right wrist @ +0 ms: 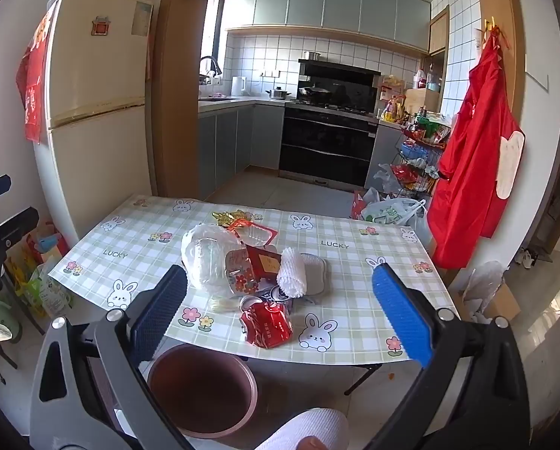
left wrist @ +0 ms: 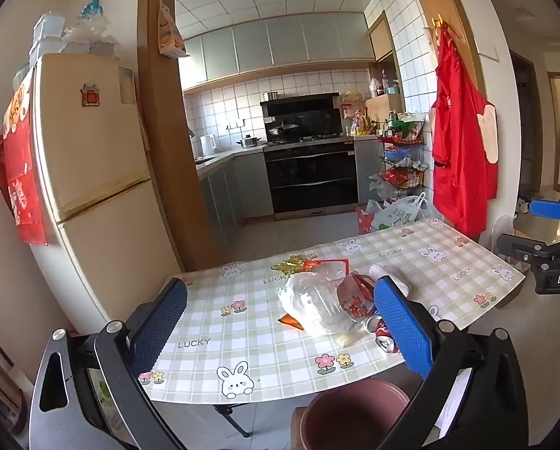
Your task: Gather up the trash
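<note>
A heap of trash lies mid-table: a clear crumpled plastic bag (right wrist: 208, 258) (left wrist: 313, 305), a red wrapper (right wrist: 265, 262) (left wrist: 355, 294), a white foam net (right wrist: 291, 272), a crushed red can (right wrist: 267, 324) (left wrist: 384, 332) and gold-red packaging (right wrist: 242, 221) (left wrist: 306, 264). A brown bin (right wrist: 201, 390) (left wrist: 355, 408) stands on the floor under the table's near edge. My left gripper (left wrist: 280, 285) and right gripper (right wrist: 279, 270) both hover short of the heap, open wide with nothing between their fingers.
The table (right wrist: 355, 262) wears a green checked rabbit cloth. A fridge (left wrist: 92, 172) stands to the left, a red apron (right wrist: 471, 172) hangs on the wall to the right, and bags (right wrist: 392, 212) sit on the floor behind. A white-clad knee (right wrist: 306, 431) shows beside the bin.
</note>
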Motion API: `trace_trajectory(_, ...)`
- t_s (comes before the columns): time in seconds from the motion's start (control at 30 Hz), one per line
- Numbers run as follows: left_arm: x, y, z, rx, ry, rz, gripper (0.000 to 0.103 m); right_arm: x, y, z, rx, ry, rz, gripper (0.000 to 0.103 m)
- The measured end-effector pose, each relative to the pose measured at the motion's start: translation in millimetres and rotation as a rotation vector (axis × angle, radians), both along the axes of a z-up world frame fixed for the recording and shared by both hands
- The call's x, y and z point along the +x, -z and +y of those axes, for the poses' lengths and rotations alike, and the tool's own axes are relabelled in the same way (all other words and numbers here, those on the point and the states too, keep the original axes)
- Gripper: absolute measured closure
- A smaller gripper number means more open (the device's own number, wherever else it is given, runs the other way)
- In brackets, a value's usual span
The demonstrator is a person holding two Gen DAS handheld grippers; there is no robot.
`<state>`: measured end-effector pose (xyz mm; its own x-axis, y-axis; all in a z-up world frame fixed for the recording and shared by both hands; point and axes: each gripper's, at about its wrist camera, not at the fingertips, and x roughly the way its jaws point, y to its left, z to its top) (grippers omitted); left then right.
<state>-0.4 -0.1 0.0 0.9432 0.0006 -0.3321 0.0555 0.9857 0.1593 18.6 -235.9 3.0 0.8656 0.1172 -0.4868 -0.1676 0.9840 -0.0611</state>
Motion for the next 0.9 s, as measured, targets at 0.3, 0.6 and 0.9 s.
trace_trajectory(0.3, 0.1, 0.0, -0.1, 0.003, -0.001, -0.001, 0.005, 2.3, -0.8, -1.2, -0.009, -0.012, 0.009, 0.006)
trace_trajectory(0.6, 0.4, 0.1, 0.1, 0.004, -0.001, -0.002, 0.005, -2.5, -3.1, -4.2, 0.002, 0.002, -0.002, 0.005)
trace_trajectory(0.9, 0.5, 0.2, 0.2, 0.004, 0.000, -0.002, 0.005, 0.3, -1.2, -3.7, 0.003, 0.004, -0.001, 0.006)
